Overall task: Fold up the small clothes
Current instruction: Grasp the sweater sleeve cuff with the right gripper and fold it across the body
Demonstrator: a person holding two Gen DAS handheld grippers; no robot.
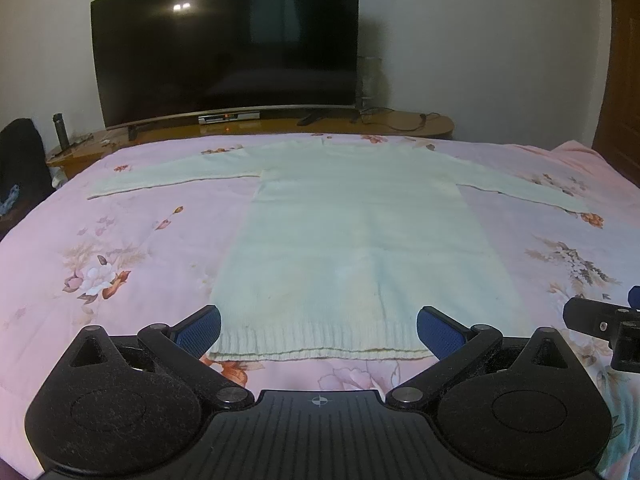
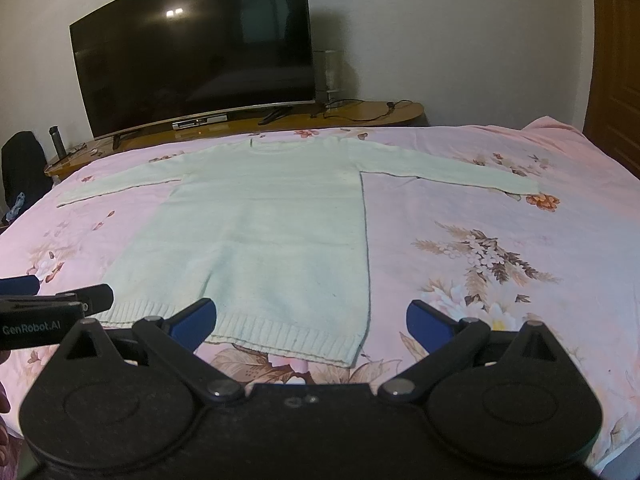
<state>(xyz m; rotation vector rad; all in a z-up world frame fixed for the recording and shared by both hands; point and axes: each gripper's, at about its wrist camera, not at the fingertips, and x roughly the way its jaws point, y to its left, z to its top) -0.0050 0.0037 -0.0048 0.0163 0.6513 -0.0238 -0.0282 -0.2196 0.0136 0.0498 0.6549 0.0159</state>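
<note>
We see a pale, cream-white knit sweater (image 1: 352, 232) lying flat and face-up on a bed covered by a pink floral quilt (image 1: 120, 248), its body filling the middle of the left wrist frame and both sleeves stretched out sideways toward the left and right edges. The ribbed hem sits at the lower middle of the frame, nearest the cameras, and the neckline points to the upper middle, toward the far edge of the bed. Our left hand-held gripper (image 1: 319, 330) hovers just in front of the hem with its blue-padded fingers (image 1: 200, 330) spread wide, one near each lower corner of the sweater body, and nothing is caught between them. In the right wrist frame the right hand-held gripper (image 2: 312, 326) is likewise spread wide and empty, placed over the lower right corner of the sweater, with one finger above the hem and the other above bare quilt. The left tool also shows at the lower left of that frame, bearing white lettering. Beyond the bed, across the upper part of both frames, a large dark television (image 1: 224, 40) stands on a wooden surface (image 1: 400, 124) with loose cables, and a dark bottle (image 1: 60, 130) stands at its left end.
</note>
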